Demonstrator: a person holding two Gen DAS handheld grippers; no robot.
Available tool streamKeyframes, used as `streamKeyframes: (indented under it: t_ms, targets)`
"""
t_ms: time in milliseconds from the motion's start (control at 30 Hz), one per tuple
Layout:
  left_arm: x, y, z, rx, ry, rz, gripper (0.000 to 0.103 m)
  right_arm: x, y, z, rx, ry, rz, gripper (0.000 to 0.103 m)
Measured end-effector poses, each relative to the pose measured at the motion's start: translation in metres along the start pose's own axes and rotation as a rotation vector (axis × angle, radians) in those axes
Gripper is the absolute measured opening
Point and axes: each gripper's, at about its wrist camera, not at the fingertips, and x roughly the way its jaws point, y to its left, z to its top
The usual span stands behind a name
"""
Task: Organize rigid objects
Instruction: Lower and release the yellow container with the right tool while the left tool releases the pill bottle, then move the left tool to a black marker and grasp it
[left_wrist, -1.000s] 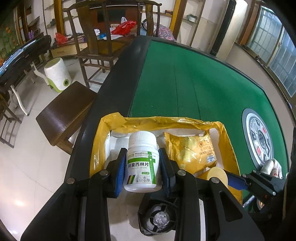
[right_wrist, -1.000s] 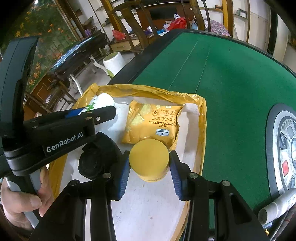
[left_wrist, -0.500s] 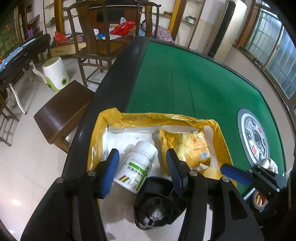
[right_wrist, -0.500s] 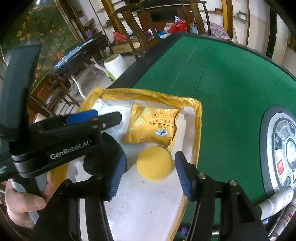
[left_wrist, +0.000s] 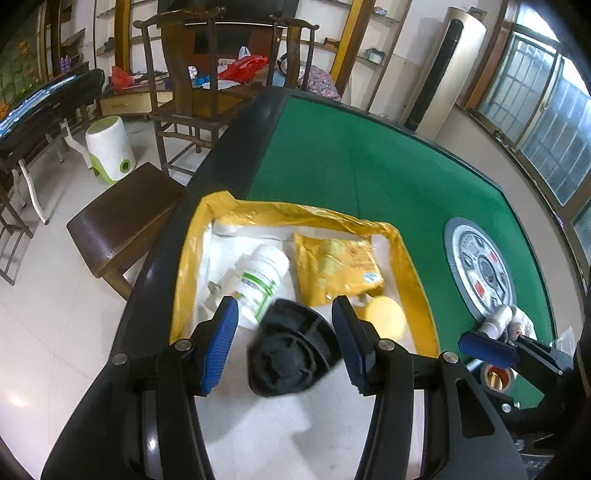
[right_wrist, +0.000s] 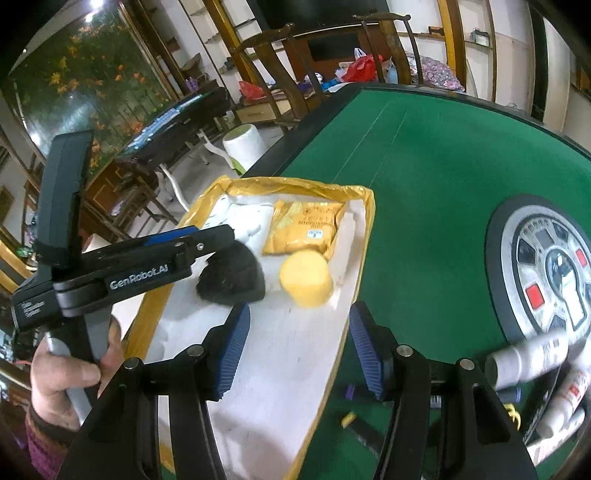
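Note:
A yellow-rimmed tray (left_wrist: 192, 258) with a white lining sits at the near left corner of the green table. In it lie a white pill bottle (left_wrist: 264, 280) on its side, a yellow cracker packet (left_wrist: 338, 267), a yellow round tub (left_wrist: 384, 319) and a black round part (left_wrist: 291, 354). My left gripper (left_wrist: 282, 325) hovers open above the black part, gripping nothing. My right gripper (right_wrist: 300, 321) stands open just short of the yellow tub (right_wrist: 306, 282), apart from it. The right wrist view also shows the packet (right_wrist: 304, 229) and the black part (right_wrist: 232, 277).
White bottles (right_wrist: 528, 358) lie at the table's near right beside the round control panel (right_wrist: 546, 266). A tape roll (left_wrist: 495, 378) sits near them. Small items (right_wrist: 349, 419) lie on the felt. A wooden stool (left_wrist: 125, 214) and a chair (left_wrist: 207, 92) stand left of the table. A hand (right_wrist: 66, 373) holds the left gripper.
Both grippers opened and drew back and up. The left one let go of the pill bottle, which tipped onto its side. The right one released the yellow tub, which stays in the tray.

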Motion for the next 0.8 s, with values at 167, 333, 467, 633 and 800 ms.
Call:
streamKeyframes:
  t_ms: [167,333,467,633,800]
  targets:
    - [-0.012,-0.013,-0.012,0.004,-0.019,-0.03,0.051,-0.022,-0.01,-0.019,0.008,-0.019,0.037,0.051]
    - [-0.031,-0.046,-0.03,0.05,-0.043,-0.073,0.051,-0.056,-0.043,-0.044,0.034,-0.068,0.062,0.051]
    - [-0.037,-0.081,-0.046,0.105,-0.046,-0.122,0.056,-0.082,-0.079,-0.059,0.081,-0.109,0.052,0.051]
    - [-0.037,-0.134,-0.071,0.199,-0.04,-0.191,0.058,-0.114,-0.137,-0.08,0.182,-0.167,0.038,0.051]
    - [-0.033,-0.176,-0.094,0.307,-0.026,-0.222,0.058,-0.14,-0.189,-0.102,0.252,-0.24,-0.017,0.057]
